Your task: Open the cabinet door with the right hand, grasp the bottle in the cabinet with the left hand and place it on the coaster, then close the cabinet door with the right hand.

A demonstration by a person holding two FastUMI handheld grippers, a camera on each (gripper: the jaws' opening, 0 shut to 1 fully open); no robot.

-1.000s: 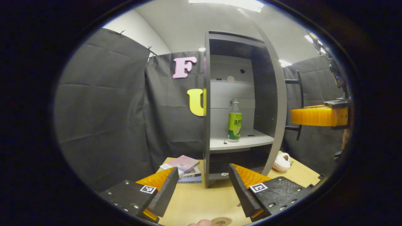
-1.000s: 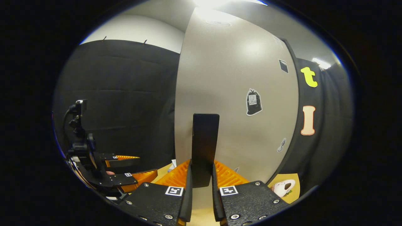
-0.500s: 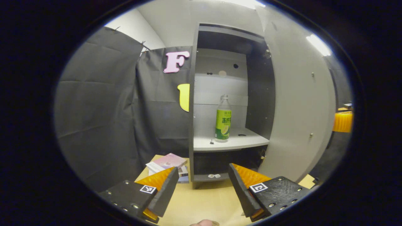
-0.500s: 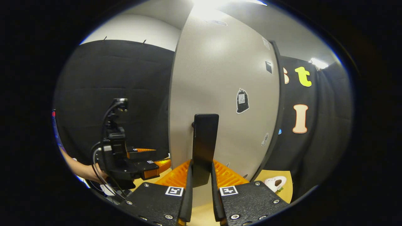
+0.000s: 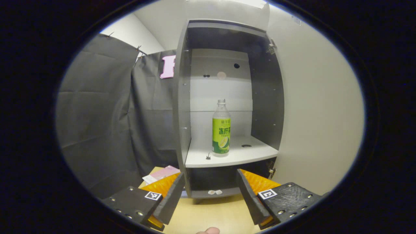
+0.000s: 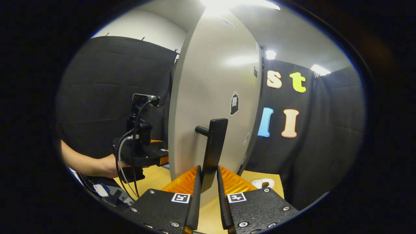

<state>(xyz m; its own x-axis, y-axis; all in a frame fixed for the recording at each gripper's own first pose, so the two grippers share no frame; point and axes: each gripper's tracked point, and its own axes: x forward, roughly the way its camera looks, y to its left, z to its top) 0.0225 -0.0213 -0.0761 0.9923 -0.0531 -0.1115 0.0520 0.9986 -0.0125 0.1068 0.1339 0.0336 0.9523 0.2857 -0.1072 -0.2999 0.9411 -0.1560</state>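
Bottle (image 5: pixel 221 127) dead ahead of the left gripper (image 5: pixel 209 195), standing upright on the pale shelf (image 5: pixel 247 154) inside the cabinet (image 5: pixel 182 107), a bit above the line of the jaws and well apart from them for now. Long axis vertical, so probably calls for a straight push forward plus a small lift, jaws closing across the body from either side. Left jaws spread wide, nothing between them, gap looks comfortably bigger than the bottle. Tiny dark bit lying on the shelf just left of the bottle's base, too small to tell what.

Right gripper (image 6: pixel 208 182) clamped on the black door handle (image 6: pixel 213 149), both jaws pressing its lower end, door (image 6: pixel 208 81) swung well out. From the left gripper view, door panel stands off to the right, opening clear. Left gripper obviously the nearer one to the bottle; right one busy holding the door.

Table (image 5: pixel 208 214) below, pink book (image 5: pixel 164 172) off to the left by the cabinet foot. Coaster not spotted, so can't say which way the carry goes after the grab. Small plush thing (image 6: pixel 261 184) on the table past the door in the right gripper view.

Door step looks done; bottle grab not yet started.
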